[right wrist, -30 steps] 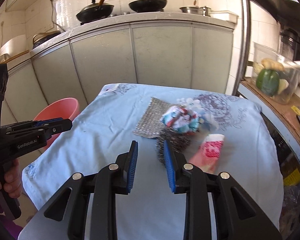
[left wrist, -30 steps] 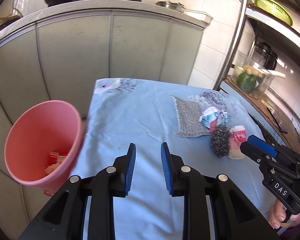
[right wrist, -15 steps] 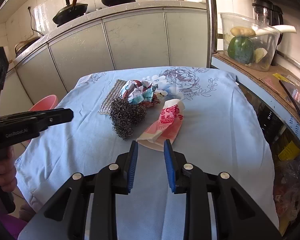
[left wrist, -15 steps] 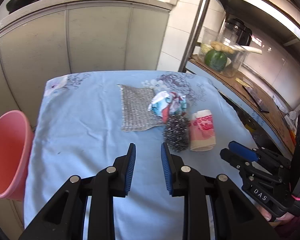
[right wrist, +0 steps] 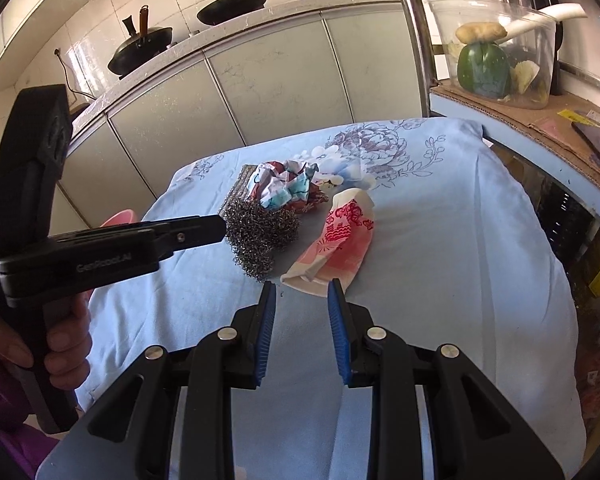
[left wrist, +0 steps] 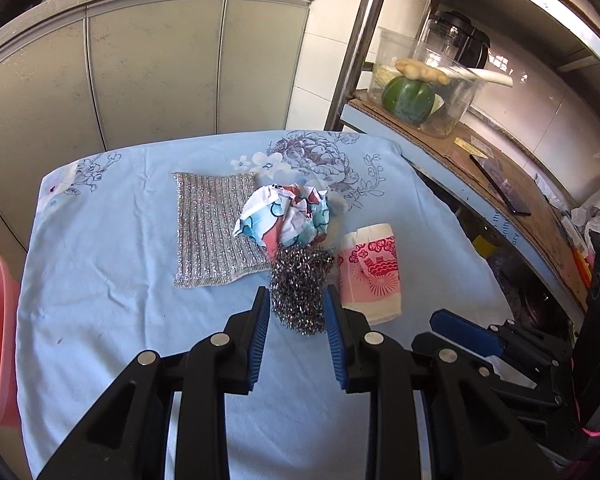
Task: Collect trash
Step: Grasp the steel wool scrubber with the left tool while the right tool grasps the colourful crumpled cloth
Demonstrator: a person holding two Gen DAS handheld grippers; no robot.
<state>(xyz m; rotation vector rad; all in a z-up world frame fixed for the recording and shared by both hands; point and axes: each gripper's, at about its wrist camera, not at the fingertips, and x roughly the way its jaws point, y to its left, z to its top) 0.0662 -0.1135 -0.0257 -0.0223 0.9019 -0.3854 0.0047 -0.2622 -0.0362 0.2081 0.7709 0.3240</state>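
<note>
Blue cloth (left wrist: pixel 112 280) carries 4 items mid-table: mesh pad (left wrist: pixel 208 232), crushed cup (right wrist: pixel 336 240) right, paper wad (left wrist: pixel 288 216) far, scourer (left wrist: pixel 300 284) near. All light, soft; cup crushes, pinch its near rim. Left gripper (left wrist: pixel 294 300), right gripper (right wrist: pixel 302 288): narrow, empty.
</note>
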